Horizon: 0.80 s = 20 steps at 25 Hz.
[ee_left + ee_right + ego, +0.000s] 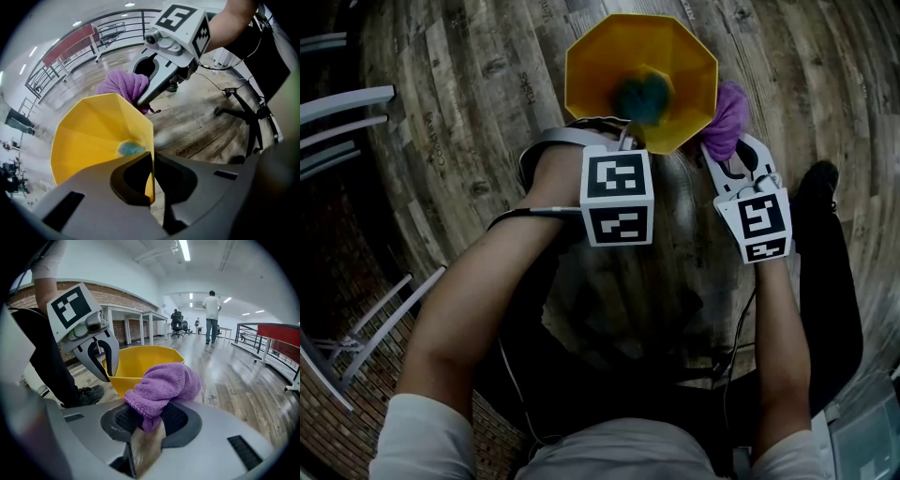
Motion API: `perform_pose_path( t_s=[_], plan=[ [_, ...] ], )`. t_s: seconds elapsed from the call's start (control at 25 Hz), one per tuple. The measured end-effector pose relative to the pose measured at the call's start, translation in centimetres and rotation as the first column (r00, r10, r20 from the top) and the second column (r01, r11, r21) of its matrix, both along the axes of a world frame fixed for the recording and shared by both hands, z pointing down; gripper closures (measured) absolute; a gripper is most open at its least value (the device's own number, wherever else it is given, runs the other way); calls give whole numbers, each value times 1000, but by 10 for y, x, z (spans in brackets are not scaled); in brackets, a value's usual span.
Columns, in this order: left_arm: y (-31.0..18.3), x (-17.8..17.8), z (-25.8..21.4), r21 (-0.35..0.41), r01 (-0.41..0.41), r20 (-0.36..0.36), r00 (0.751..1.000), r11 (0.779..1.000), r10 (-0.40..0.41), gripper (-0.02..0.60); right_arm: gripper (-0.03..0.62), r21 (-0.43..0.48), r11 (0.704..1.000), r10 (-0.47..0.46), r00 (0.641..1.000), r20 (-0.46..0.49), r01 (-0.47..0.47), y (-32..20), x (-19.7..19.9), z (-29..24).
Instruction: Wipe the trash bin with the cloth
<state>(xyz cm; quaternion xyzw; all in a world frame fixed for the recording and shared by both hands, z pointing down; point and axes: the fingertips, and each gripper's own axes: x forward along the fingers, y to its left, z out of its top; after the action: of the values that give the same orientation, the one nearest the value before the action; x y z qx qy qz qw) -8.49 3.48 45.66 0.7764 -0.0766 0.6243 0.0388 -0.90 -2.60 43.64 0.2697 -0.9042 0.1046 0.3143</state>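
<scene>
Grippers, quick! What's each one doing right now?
Left gripper: closed on the wall of the yellow trash bin.
Right gripper: closed, holding the purple cloth.

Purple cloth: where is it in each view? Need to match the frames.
Head view: purple cloth upper right, beside the yellow bin's right rim.
Left gripper view: upper centre, beyond the bin's far edge.
Right gripper view: centre, clamped between the jaws.
Shared landmark: the yellow bin.
</scene>
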Motion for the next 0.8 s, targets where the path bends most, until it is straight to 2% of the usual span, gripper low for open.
perform_pose_path(
  t_s=[0.44,0.8],
  plan=[
    [-1,4,-3,12,-21,-21,1000,1000,21,571,487,-45,998,-35,999,-11,34,0,-7,28],
    [-5,8,-4,9,-4,-24,1000,1000,5,571,487,-116,990,-85,994,-67,77,1,-15,87]
  ],
)
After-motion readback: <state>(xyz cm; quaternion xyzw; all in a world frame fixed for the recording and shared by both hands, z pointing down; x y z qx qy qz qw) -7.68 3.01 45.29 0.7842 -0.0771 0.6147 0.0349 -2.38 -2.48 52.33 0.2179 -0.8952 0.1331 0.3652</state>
